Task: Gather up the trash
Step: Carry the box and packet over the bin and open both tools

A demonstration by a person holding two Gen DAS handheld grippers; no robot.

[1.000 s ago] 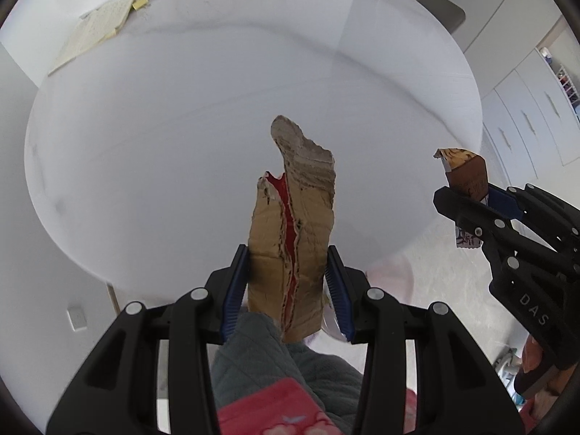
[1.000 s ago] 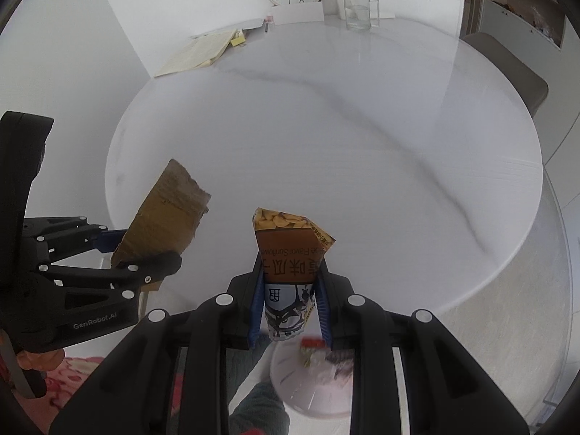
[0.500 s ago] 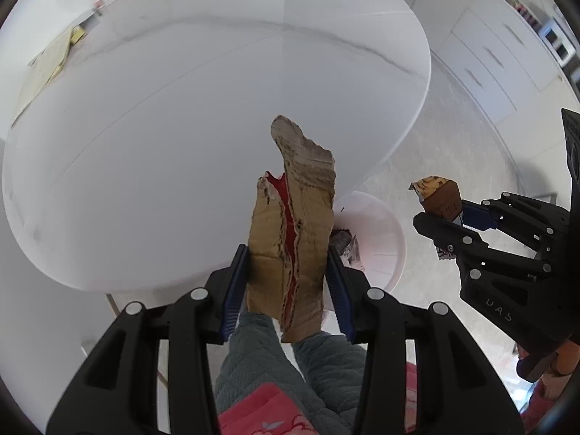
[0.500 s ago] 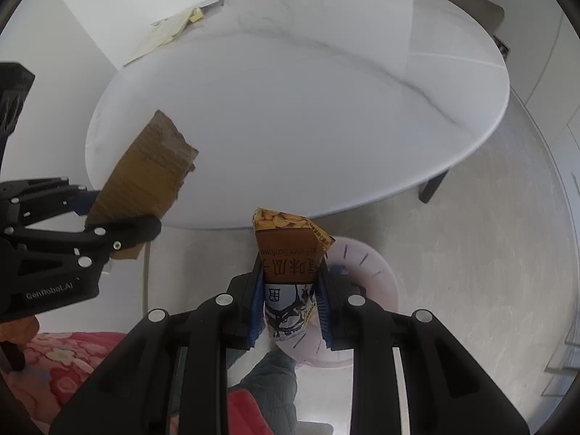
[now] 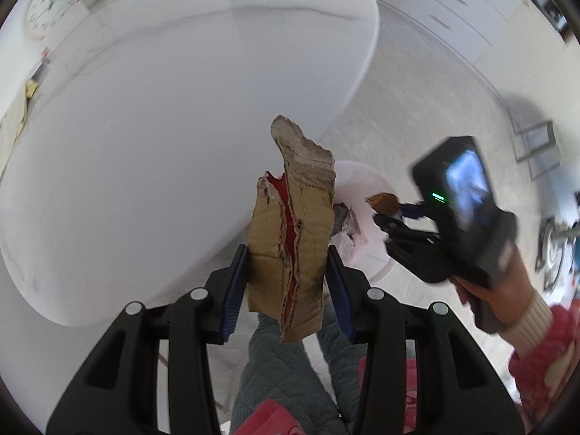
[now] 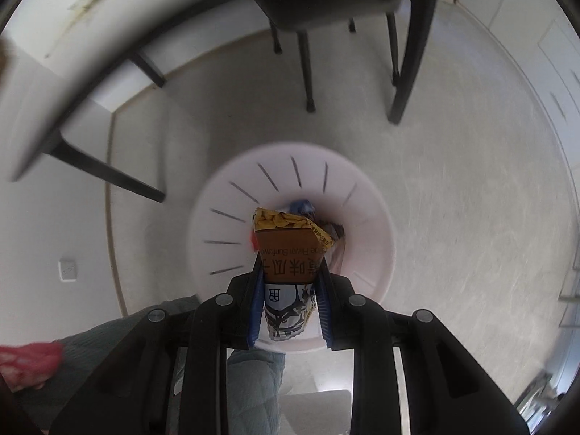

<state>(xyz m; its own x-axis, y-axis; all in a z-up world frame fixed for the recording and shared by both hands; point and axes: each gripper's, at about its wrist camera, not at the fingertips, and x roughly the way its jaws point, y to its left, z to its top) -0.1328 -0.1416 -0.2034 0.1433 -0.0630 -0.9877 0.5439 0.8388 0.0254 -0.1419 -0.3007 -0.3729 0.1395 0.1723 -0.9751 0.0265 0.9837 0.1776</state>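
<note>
My left gripper [image 5: 288, 268] is shut on a torn piece of brown cardboard [image 5: 293, 224] with a red streak, held beside the round white table [image 5: 145, 127]. My right gripper [image 6: 290, 282] is shut on a brown and yellow snack packet [image 6: 288, 250] and points down into a white waste bin [image 6: 224, 224] on the floor. The bin [image 5: 377, 224] holds some wrappers [image 5: 344, 221]. In the left wrist view the right gripper [image 5: 395, 214] hangs over the bin with the packet [image 5: 384, 201] in it.
A dark chair [image 6: 326, 0] and dark table legs [image 6: 105, 170] stand on the pale floor beyond the bin. A wall clock [image 5: 50, 5] and papers [image 5: 14, 123] are at the table's far side. My quilted legs [image 5: 286, 373] are below the grippers.
Both grippers have swung down and right, away from the table top. The right gripper has tipped to point straight down over the bin, packet still held. The cardboard stays gripped.
</note>
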